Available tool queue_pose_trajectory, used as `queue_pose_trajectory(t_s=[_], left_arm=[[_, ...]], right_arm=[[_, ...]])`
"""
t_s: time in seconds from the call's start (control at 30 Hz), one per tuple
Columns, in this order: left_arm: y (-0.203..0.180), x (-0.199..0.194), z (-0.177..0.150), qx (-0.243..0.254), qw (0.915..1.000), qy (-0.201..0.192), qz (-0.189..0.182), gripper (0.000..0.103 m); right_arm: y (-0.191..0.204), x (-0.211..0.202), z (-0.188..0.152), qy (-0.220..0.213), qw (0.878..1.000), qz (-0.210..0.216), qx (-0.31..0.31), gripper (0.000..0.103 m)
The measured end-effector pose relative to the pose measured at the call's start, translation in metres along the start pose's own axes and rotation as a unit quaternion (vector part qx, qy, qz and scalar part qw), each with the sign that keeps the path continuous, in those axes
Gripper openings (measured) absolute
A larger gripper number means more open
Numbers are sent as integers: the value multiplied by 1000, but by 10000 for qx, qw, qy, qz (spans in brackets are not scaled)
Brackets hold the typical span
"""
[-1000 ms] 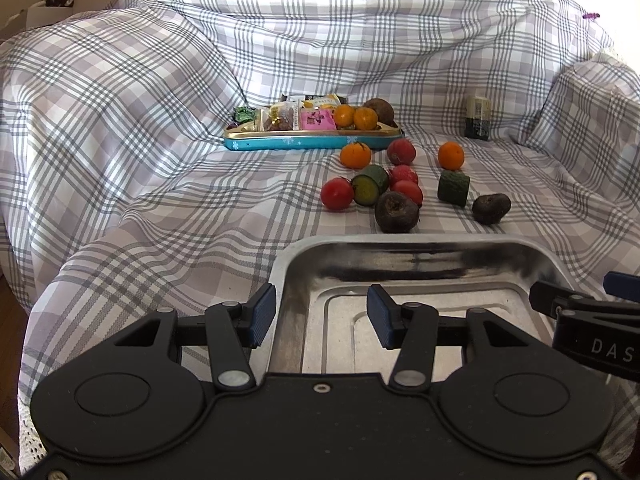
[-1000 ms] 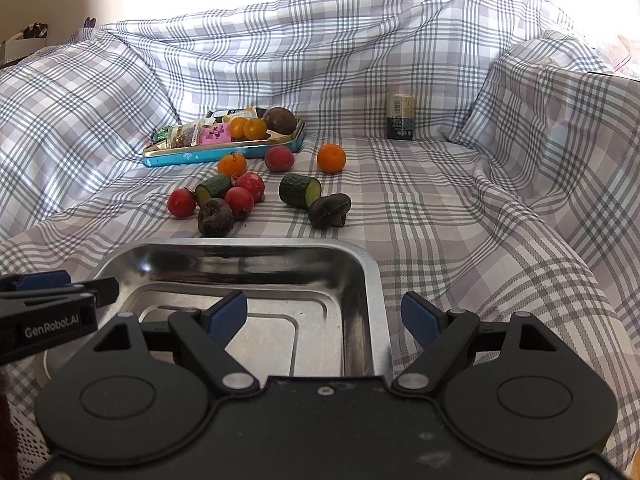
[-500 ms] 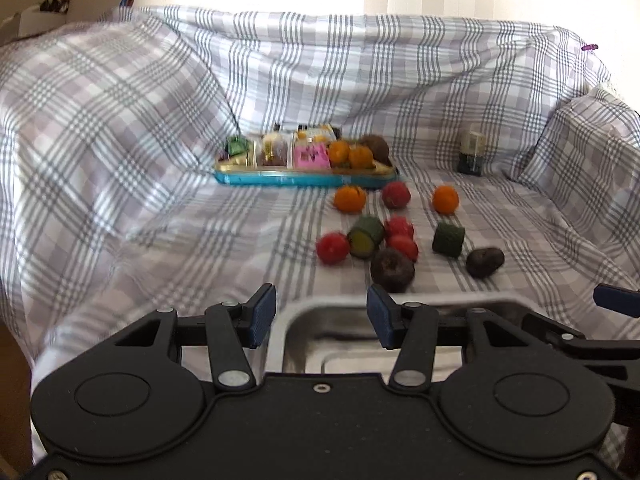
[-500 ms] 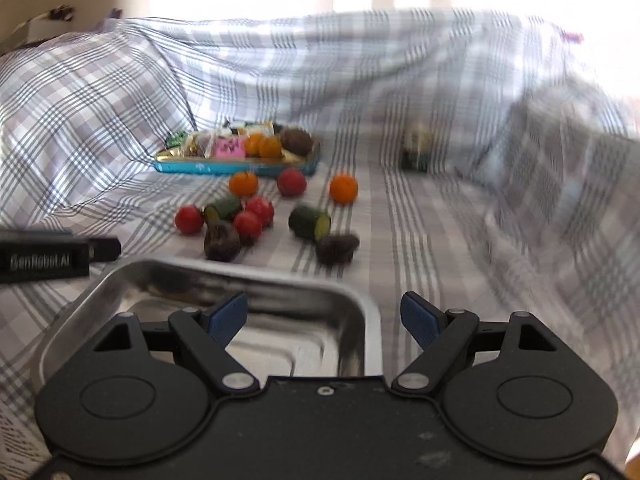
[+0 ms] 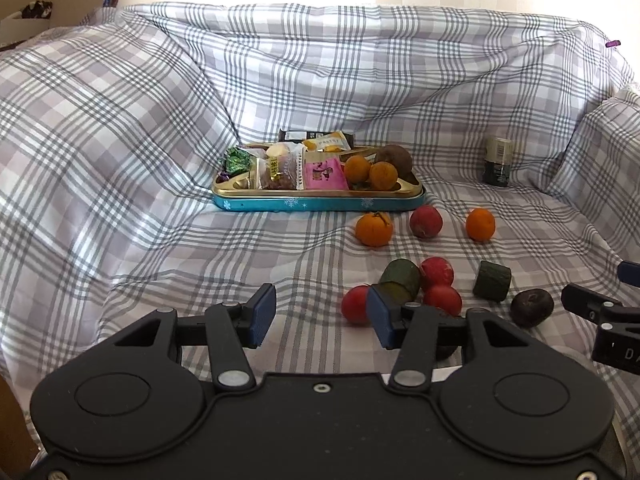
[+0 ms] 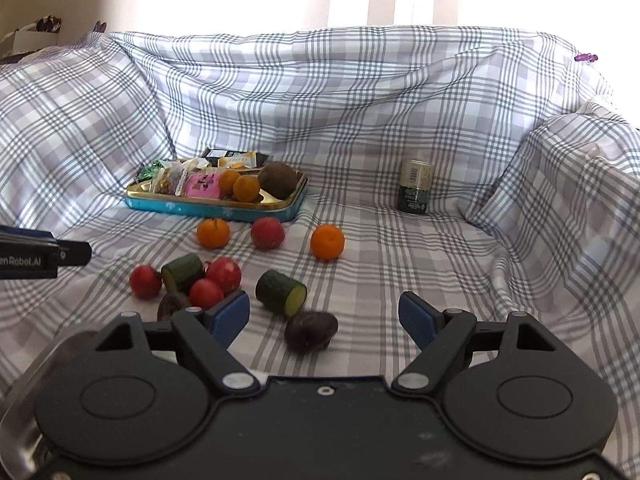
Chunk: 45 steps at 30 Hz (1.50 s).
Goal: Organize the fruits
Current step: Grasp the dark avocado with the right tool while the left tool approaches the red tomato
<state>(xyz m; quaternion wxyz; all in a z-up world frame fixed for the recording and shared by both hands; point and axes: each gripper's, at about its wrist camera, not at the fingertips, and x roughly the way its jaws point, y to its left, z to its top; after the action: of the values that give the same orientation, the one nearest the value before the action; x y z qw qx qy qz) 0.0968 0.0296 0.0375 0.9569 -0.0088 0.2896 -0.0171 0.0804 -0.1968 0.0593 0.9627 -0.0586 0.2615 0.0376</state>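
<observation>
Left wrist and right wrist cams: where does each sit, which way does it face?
Left wrist: on the left gripper, looking along its open jaws down at the checked cover; right gripper's tip at the right edge.
Right wrist: on the right gripper, jaws open, same heading; left gripper's tip at the left edge.
Shared: teal tin, loose fruit, dark jar.

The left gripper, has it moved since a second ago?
Yes. The left gripper has gone forward and up: the steel tray that filled the view under its fingers is now nearly out of sight, and the loose fruit sits closer.
</observation>
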Motion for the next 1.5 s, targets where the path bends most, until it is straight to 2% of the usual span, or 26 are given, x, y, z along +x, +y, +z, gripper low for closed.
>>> queue_pose_trajectory(t_s=[0.33,0.97,1.17,1.33,1.5], left_arm=[[-11,28,0,242,9992,279,-170,57],[-15,46,-9,182,9990,357,-184,57],[-18,47,-10,252,9987,367,-243,57],[-18,50,-10,227,9985,434,-254,57],[-18,53,-10,219,9982,498,-266,57]], right_arm=[[-3,34,-9,350,9993,9,103,81],[-4,63,-14,697,9965,200,420,72],[-8,73,-14,894,9939,214,605,64],[-6,80,-15,1034,9920,282,664,49],[-3,83,-16,1025,9922,355,619,40]])
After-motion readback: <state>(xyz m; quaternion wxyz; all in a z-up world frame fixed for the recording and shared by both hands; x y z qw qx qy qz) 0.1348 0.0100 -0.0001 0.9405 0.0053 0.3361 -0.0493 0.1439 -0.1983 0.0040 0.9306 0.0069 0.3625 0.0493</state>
